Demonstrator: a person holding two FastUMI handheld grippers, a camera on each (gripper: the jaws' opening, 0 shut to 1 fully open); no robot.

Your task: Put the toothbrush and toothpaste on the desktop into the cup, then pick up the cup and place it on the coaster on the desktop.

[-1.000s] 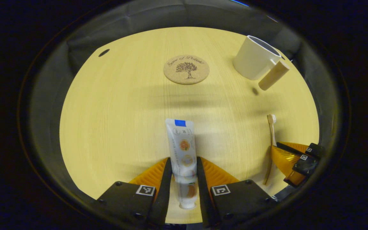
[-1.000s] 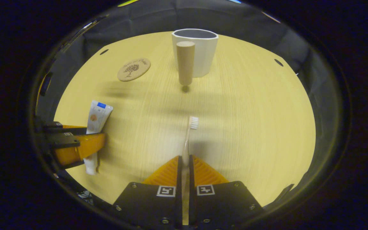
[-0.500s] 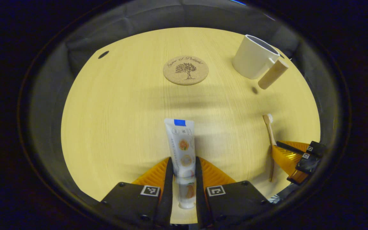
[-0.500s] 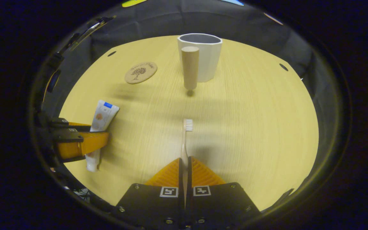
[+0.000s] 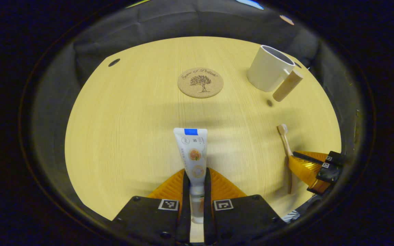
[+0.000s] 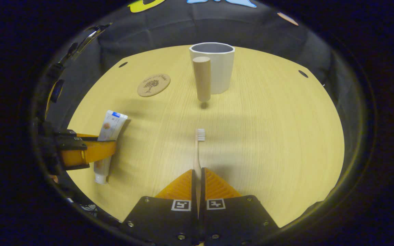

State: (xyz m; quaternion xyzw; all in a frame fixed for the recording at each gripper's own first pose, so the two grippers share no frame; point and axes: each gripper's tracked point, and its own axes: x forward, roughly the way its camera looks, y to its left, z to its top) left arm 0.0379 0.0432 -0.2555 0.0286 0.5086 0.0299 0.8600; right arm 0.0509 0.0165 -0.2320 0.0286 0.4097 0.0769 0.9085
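Currently, your holdings:

Left gripper [image 5: 194, 177]: jaws pinching the tube [image 5: 192, 150] low on its body, crimped end forward toward 12 o'clock. Likely gripped near the cap so the tube can go into the cup cap-down. The cap end sits between the jaws and is hard to make out.

Right gripper [image 6: 197, 176]: jaws pressed on the brush [image 6: 197, 150] handle, bristles forward at 12 o'clock. The handle's rear end is hidden between the jaws.

Cup [image 6: 214, 68]: upright on the table [image 6: 268, 136] at 12 o'clock in the right gripper view, at 1 o'clock in the left. Its peg handle faces your right gripper.

Coaster [image 5: 200, 82]: flat at 12 o'clock in the left gripper view, bare.

Whether tube or brush has left the table cannot be told.
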